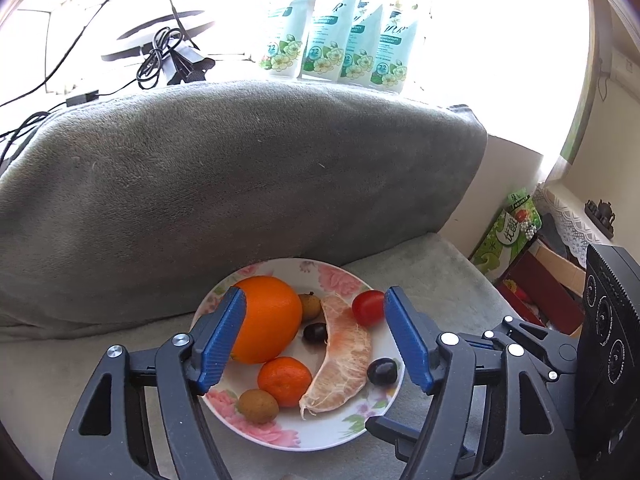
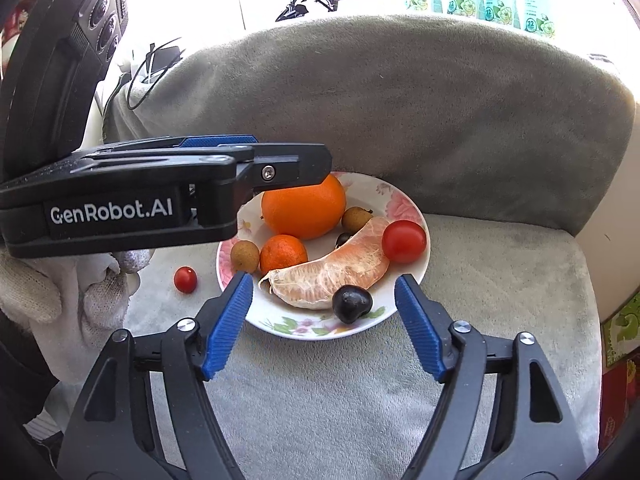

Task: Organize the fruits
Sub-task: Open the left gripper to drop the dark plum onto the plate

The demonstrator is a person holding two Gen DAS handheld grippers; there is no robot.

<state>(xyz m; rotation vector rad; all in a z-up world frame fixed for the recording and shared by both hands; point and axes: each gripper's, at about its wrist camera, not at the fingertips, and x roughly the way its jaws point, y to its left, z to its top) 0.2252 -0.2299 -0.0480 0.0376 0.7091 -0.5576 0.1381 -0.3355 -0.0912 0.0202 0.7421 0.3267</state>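
Observation:
A flowered plate (image 2: pixel 400 196) sits on a grey seat cushion. It holds a large orange (image 1: pixel 268 318), a small mandarin (image 1: pixel 285 380), a peeled pomelo segment (image 1: pixel 344 360), a cherry tomato (image 1: pixel 369 307), two dark grapes (image 1: pixel 383 371) and two longans (image 1: pixel 258 406). A second cherry tomato (image 2: pixel 185 279) lies on the cushion to the left of the plate. My left gripper (image 1: pixel 314 294) hangs open over the plate, its left pad beside the orange, gripping nothing. My right gripper (image 2: pixel 324 280) stands open at the plate's near rim, holding nothing.
A grey padded backrest (image 1: pixel 240 180) rises right behind the plate. Detergent pouches (image 1: pixel 340 40) and tangled cables (image 1: pixel 160 56) sit behind it. A green package (image 1: pixel 508 232) and boxes lie off the seat's right edge. A white-gloved hand (image 2: pixel 80 300) holds the left gripper.

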